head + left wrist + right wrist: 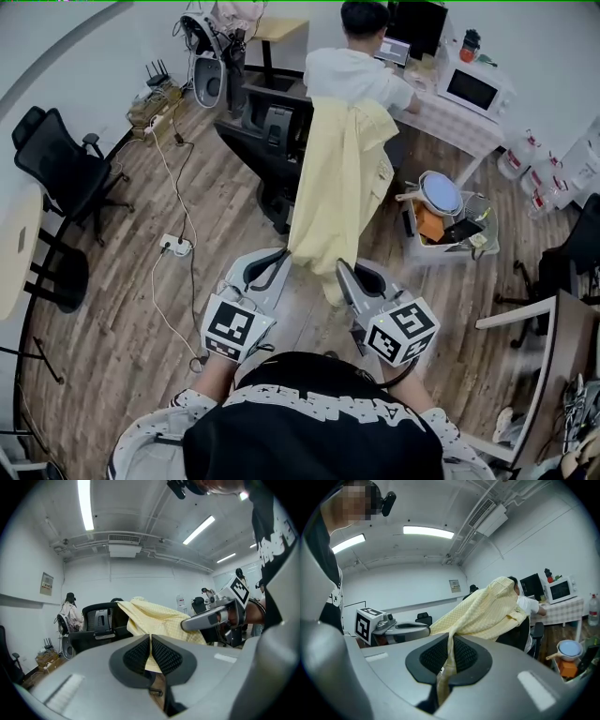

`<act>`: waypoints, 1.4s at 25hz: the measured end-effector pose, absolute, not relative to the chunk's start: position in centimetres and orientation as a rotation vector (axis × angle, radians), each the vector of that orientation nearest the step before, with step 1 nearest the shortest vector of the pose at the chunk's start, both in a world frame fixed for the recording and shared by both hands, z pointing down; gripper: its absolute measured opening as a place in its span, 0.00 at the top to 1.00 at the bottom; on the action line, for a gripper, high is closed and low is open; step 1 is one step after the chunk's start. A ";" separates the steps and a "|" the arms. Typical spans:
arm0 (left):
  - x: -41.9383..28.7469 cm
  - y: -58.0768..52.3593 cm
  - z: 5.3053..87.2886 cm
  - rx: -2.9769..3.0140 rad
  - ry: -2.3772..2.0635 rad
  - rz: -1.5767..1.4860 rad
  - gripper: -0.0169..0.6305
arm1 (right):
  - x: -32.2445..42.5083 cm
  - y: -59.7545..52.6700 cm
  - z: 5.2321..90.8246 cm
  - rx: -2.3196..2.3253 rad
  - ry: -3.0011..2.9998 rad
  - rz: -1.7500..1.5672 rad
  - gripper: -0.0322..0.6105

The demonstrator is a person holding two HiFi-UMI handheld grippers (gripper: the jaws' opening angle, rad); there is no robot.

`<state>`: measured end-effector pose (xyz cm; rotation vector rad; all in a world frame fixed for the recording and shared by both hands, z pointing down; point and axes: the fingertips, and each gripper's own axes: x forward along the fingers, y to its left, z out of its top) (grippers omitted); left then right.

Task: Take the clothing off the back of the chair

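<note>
A person stands on a wood-plank floor [122, 319] in an office and holds a two-jaw gripper in each hand. Both are stretched level toward a pale yellow garment [339, 187] that is draped over the back of a dark office chair [274, 141].

The left gripper [281, 257] is closed tight on the garment's lower edge, with a thin fold of yellow cloth pinched between its ribbed pads. The right gripper [341, 268] is clamped the same way on the edge just beside it, and a strip of cloth trails down out of its jaws.

The two grips sit side by side on the hem, likely so the cloth can be drawn off evenly rather than dragged from one corner. The garment's top lies over the chair back, so it is not yet off.

Around them:
- Behind the chair, a seated person [354, 73] in white works at a table with a microwave [473, 90].
- A white power strip [175, 247] and its cable lie on the floor to the left.
- A clear bin [448, 246] of oddments stands to the right.
</note>
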<state>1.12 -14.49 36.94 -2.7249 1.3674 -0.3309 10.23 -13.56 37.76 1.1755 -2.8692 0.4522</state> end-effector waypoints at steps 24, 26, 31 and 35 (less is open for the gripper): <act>-2.3 -12.3 38.4 -2.816 1.312 -0.329 0.97 | 7.6 -11.6 38.1 1.275 -2.812 0.511 0.92; -2.3 -12.6 38.4 -2.811 1.306 -0.329 0.97 | 7.6 -11.6 38.1 1.279 -2.810 0.514 0.92; -1.3 -12.9 38.2 -2.818 1.247 -0.342 0.97 | 7.8 -11.6 38.1 1.290 -2.806 0.522 0.92; -0.8 -12.8 38.3 -2.839 1.221 -0.348 0.97 | 7.9 -11.3 37.9 1.295 -2.809 0.525 0.92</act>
